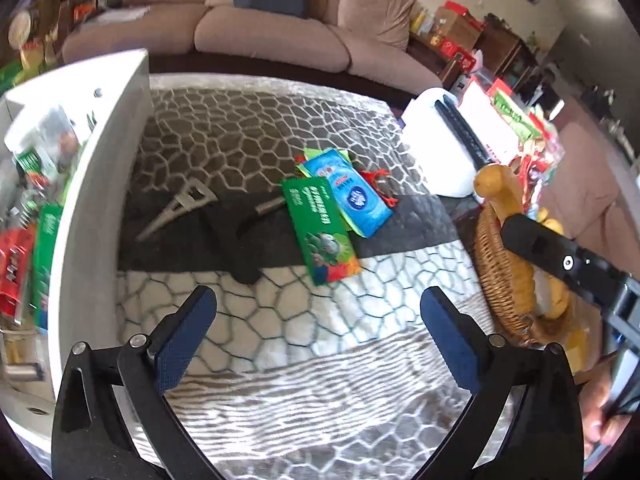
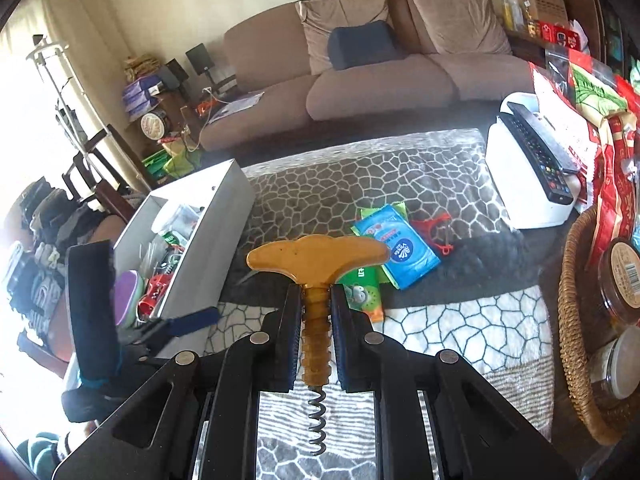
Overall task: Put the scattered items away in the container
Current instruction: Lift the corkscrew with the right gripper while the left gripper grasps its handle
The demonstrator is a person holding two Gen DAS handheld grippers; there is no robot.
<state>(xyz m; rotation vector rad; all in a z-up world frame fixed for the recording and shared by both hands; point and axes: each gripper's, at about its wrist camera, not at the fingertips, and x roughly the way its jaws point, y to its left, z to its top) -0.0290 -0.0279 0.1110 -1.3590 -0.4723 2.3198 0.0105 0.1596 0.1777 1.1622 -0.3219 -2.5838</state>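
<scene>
White box (image 2: 236,196) crammed, corkscrew (image 2: 316,280) gripped

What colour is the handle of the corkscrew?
Amber yellow; the corkscrew shows best in the right wrist view, held by the right gripper.

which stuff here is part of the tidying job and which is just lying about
Part of the job:
- white container
- corkscrew, clamped in the right hand-held gripper
- blue wipes pack
- green packet
- red peeler
- metal tongs
- left hand-held gripper, open

Just lying about:
- wicker basket
- remote control
- sofa
</scene>
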